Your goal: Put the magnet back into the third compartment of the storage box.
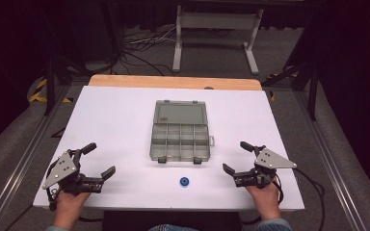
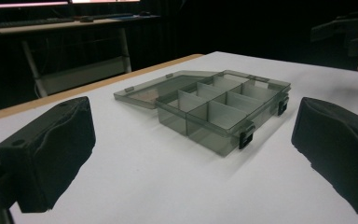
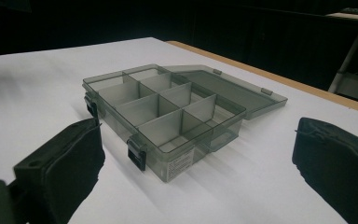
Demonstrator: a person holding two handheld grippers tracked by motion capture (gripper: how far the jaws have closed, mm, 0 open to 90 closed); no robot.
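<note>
A smoky clear plastic organiser box [image 1: 179,139] lies in the middle of the white table [image 1: 115,120], its lid [image 1: 181,113] laid open flat on the far side. Its several compartments look empty [image 2: 216,112] [image 3: 161,109]. A small blue round piece [image 1: 184,181] rests on the table in front of the box. My left gripper [image 1: 101,159] sits at the near left, open and holding nothing. At the near right my right gripper [image 1: 236,156] is also open and holds nothing. Both point toward the box.
A wooden strip [image 1: 173,82] runs along the table's far edge. Beyond it stand a white metal frame [image 1: 217,33] and cables on the floor [image 1: 139,45]. Bare white surface lies on both sides of the box.
</note>
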